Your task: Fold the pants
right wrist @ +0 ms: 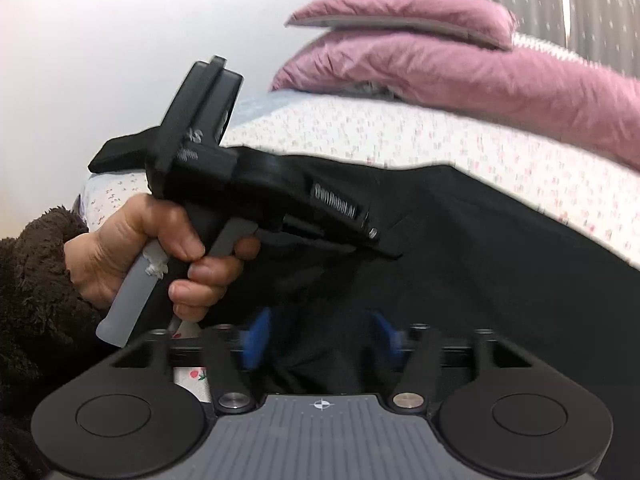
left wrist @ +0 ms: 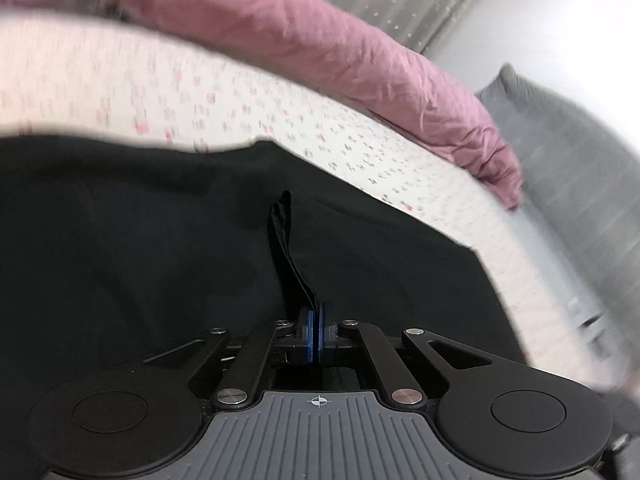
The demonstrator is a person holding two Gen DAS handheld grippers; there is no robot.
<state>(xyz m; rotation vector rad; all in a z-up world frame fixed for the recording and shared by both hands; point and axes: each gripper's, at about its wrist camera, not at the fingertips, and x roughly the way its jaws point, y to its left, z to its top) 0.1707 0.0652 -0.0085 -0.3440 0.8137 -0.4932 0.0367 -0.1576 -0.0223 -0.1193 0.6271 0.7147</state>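
Nearest in the left wrist view, the left gripper (left wrist: pixel 318 322) has its blue pads pressed together on a thin black strap (left wrist: pixel 286 248), which looks like a loop or drawstring of the black pants (left wrist: pixel 140 240). The strap runs from the pads up toward twelve o'clock and ends in a small doubled loop.

The pants lie spread on the bed, dark cloth filling the lower half of that view from nine o'clock round to three. Beyond them is the white flowered sheet (left wrist: pixel 240 112), and past that, from eleven to two o'clock, a rumpled pink quilt (left wrist: pixel 320 40). A grey pillow (left wrist: pixel 560 152) sits at about three o'clock, with a pale dotted curtain (left wrist: pixel 380 0) at one.

In the right wrist view, the right gripper (right wrist: pixel 320 340) has its blue pads (right wrist: pixel 256 338) standing well apart, blurred, with black pants cloth lying under and between them; they are not pinching it. At nine o'clock a hand (right wrist: pixel 132 248) in a fuzzy brown sleeve (right wrist: pixel 32 280) squeezes the grey handle and trigger of the left tool, whose nose points toward three o'clock, down onto the cloth. Farther off, the sheet and the pink quilt show again at one o'clock.
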